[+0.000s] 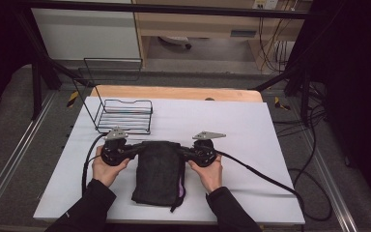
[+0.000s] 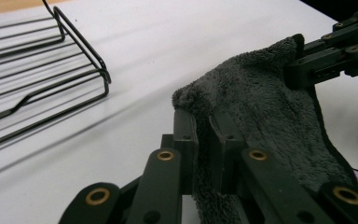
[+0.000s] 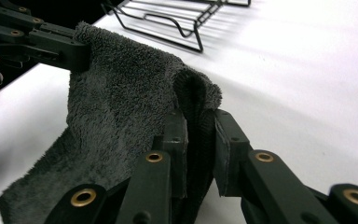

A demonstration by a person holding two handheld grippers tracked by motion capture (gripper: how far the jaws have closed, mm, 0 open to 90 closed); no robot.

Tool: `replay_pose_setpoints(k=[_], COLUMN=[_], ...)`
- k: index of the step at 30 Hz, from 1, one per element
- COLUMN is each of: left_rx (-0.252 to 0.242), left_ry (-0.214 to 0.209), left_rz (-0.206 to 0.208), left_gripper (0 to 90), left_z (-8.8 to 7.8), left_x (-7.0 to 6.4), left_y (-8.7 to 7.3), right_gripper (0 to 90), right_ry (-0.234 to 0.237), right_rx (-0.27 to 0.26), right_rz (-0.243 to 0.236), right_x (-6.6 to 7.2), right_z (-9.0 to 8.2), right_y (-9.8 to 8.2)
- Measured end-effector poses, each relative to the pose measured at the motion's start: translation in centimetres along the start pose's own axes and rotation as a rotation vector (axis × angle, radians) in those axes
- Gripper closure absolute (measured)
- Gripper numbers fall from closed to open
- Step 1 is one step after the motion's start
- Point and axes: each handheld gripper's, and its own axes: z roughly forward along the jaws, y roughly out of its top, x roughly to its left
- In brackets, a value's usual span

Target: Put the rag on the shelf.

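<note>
A dark grey fluffy towel (image 1: 158, 171) with a purple patch at its near right edge hangs between both grippers, its far edge lifted and its near part lying on the white table (image 1: 232, 121). My left gripper (image 1: 134, 149) is shut on the towel's far left corner (image 2: 200, 100). My right gripper (image 1: 183, 152) is shut on the far right corner (image 3: 193, 91). In the left gripper view the right gripper's jaws pinch the towel (image 2: 261, 93) at top right. In the right gripper view the towel (image 3: 116, 107) stretches to the left gripper's jaws at top left.
A black wire rack (image 1: 124, 116) stands on the table at the back left, just beyond the left gripper, also seen as the rack (image 2: 42, 84) and the rack (image 3: 177, 18). Cables trail from both grippers. A wooden board edge (image 1: 174, 92) lies behind the white surface.
</note>
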Motion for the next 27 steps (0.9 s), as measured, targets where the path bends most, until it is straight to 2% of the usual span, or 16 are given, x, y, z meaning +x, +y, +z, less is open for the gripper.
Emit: replay_pose_setpoints(k=[9, 10, 17, 27], left_rx=[-0.051, -0.059, -0.097, -0.148], left_ry=[0.010, 0.011, 0.019, 0.025], left_rz=[0.034, 0.038, 0.061, 0.069], left_gripper=[82.2, 82.2, 82.3, 82.4], left_z=[-1.9, -2.1, -3.1, -4.3], left_x=[-0.9, -1.0, -1.8, -2.6], left_y=[0.9, 1.0, 1.5, 2.0], right_gripper=[78.0, 78.0, 78.2, 78.7], right_ry=[-0.001, 0.002, 0.000, -0.013], right_rx=[-0.058, -0.079, -0.114, -0.161], right_rz=[-0.049, -0.060, -0.087, -0.143], right_x=[1.2, 1.3, 1.6, 2.6], right_z=[-1.3, -1.6, -2.4, -3.6], right_y=[1.0, 1.2, 1.7, 2.4])
